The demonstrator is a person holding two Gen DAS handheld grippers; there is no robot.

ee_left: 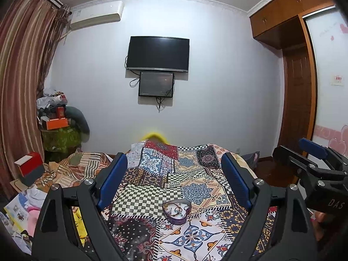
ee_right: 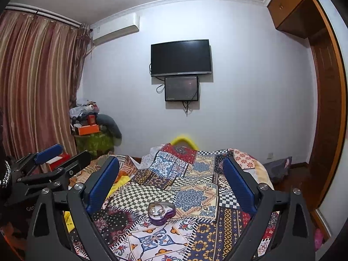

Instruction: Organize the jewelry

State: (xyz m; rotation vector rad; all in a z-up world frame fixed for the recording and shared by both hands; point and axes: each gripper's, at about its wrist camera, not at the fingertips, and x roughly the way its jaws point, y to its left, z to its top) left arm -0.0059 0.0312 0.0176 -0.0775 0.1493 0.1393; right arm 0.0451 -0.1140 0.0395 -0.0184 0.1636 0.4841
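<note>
A purple heart-shaped tin (ee_left: 176,212) lies open on the patchwork bedspread (ee_left: 195,174), with bracelets and other small jewelry inside it. In the right wrist view the same tin (ee_right: 161,213) sits left of centre. My left gripper (ee_left: 174,174) stands open above and short of the tin, its blue pads wide apart and nothing between them. My right gripper (ee_right: 171,178) is open too, empty, with the tin low between its fingers but untouched. Each gripper shows at the edge of the other's view: the right gripper (ee_left: 313,156) and the left gripper (ee_right: 54,158).
The bed fills the foreground. Striped cloth and a red and white box (ee_left: 29,165) lie at its left. A cluttered green stand (ee_left: 61,134) is by the curtain. A television (ee_left: 157,53) hangs on the far wall; a wooden wardrobe (ee_left: 304,65) stands right.
</note>
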